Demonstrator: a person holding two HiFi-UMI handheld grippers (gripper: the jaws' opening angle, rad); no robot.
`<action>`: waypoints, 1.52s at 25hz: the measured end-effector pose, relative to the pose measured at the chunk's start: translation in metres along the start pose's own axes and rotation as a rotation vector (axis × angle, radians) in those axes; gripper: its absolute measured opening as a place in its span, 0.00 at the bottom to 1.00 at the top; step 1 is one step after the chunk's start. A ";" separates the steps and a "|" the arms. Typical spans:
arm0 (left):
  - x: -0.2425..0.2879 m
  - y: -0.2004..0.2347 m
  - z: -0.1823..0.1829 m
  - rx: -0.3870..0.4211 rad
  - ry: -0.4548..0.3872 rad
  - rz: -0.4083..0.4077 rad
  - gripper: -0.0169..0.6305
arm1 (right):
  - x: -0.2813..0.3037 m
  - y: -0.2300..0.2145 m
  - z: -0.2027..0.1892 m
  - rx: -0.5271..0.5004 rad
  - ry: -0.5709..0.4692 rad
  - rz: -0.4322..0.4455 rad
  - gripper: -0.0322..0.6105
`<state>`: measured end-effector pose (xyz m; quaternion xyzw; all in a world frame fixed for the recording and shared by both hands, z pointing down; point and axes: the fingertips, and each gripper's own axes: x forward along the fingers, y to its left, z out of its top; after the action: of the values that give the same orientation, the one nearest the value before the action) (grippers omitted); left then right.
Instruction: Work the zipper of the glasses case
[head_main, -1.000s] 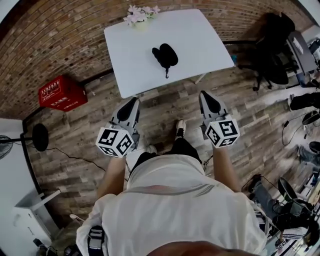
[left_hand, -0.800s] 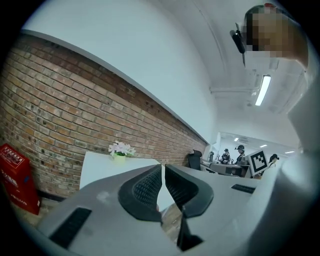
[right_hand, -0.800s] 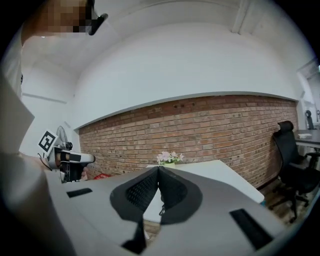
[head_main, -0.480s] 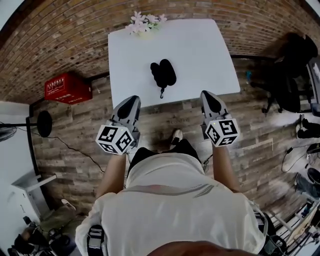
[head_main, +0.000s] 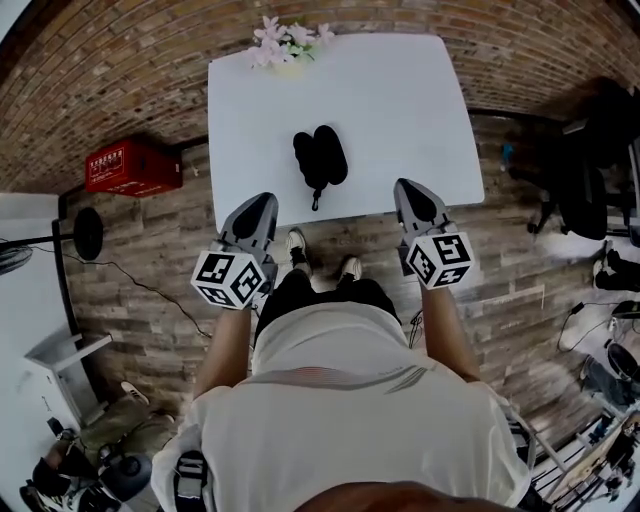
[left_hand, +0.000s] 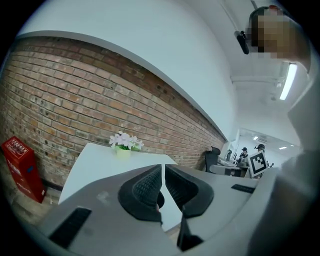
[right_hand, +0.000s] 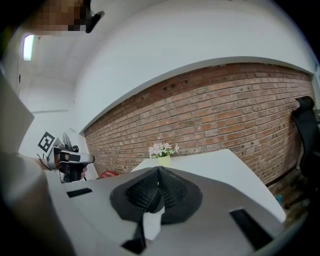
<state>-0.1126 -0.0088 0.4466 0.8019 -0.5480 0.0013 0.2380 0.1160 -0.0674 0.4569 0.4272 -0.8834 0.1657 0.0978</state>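
The glasses case (head_main: 320, 158) lies on the table (head_main: 400, 110), flowers (head_main: 285, 30) behind it at the far edge.

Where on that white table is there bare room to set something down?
Most of the white rectangular table is bare: the whole right side beyond the black soft glasses case, and the strip left of it. Taken are the middle, by the case, and the far left corner, by a small pot of pale flowers.

left tool (head_main: 263, 200) closed, right tool (head_main: 407, 188) closed
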 end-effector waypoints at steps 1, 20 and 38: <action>0.006 0.005 0.002 -0.002 0.004 -0.007 0.08 | 0.006 -0.001 0.001 0.001 0.007 -0.005 0.13; 0.099 0.112 -0.060 0.029 0.295 -0.097 0.08 | 0.110 0.011 -0.008 0.029 0.114 -0.080 0.13; 0.163 0.099 -0.148 0.042 0.500 -0.026 0.08 | 0.122 -0.028 -0.065 0.092 0.255 0.022 0.13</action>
<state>-0.0964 -0.1235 0.6586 0.7883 -0.4617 0.2080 0.3493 0.0651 -0.1479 0.5614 0.3970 -0.8600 0.2600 0.1876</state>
